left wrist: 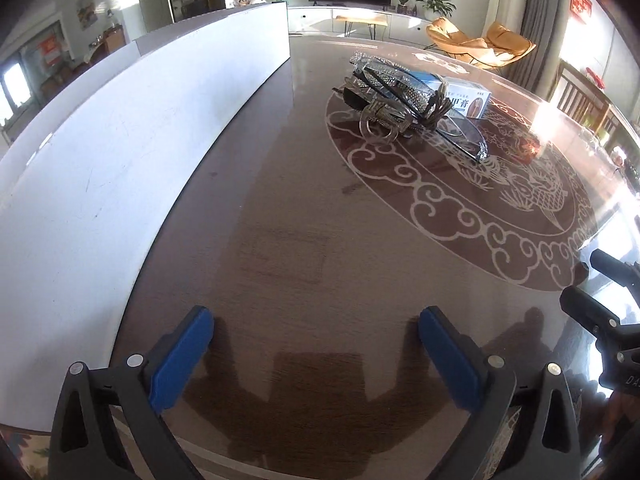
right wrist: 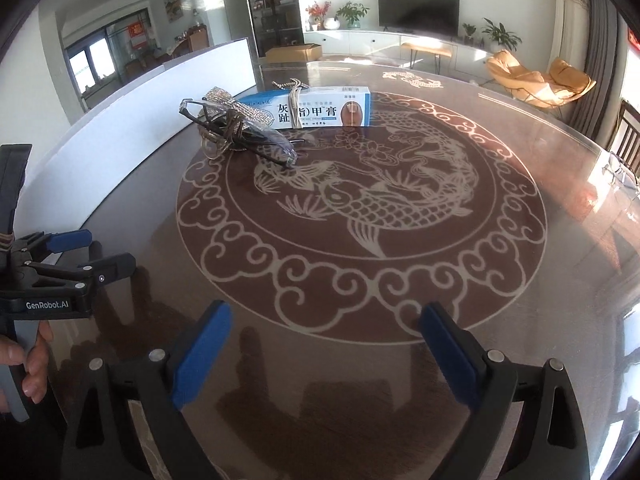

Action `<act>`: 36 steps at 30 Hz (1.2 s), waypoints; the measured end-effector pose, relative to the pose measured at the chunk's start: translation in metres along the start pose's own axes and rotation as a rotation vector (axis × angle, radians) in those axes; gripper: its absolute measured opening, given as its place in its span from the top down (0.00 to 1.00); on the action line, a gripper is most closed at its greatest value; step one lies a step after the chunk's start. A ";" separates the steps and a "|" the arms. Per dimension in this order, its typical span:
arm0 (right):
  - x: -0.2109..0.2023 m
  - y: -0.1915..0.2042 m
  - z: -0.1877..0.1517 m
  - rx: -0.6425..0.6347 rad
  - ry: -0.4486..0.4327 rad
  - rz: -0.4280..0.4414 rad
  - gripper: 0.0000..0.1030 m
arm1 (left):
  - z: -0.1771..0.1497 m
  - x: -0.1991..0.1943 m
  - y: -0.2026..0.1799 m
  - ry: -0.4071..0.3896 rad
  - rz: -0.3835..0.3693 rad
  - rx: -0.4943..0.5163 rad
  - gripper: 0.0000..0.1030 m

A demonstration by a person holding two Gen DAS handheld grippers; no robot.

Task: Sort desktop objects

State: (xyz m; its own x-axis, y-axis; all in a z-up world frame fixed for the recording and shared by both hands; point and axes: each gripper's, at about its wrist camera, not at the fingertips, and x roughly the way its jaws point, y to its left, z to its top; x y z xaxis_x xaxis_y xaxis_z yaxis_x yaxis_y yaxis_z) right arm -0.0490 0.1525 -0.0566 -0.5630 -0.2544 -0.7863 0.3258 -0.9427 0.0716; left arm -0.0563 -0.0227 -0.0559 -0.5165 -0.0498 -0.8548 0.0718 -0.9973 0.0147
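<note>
Left gripper and right gripper both gaping wide, gripping nothing. Ahead across the table: glasses and rhinestone belt heaped against the ointment box, long axis crosswise, nearer neither gripper clearly

A glossy brown table with a pale fish medallion carries a box, glasses and a rhinestone belt, heaped together beside a white panel.
</note>
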 end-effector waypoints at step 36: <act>0.091 0.068 0.100 -0.257 0.071 0.211 0.00 | 0.001 0.000 0.018 -0.042 0.044 -0.089 0.00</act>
State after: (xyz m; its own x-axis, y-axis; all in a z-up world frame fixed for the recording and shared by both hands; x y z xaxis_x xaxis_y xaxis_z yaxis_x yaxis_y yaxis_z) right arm -0.1540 0.0441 -0.0616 -0.4111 -0.4141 -0.8121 0.6153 -0.7834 0.0879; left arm -0.0557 -0.0406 -0.0558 -0.5467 -0.0974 -0.8316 0.1697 -0.9855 0.0039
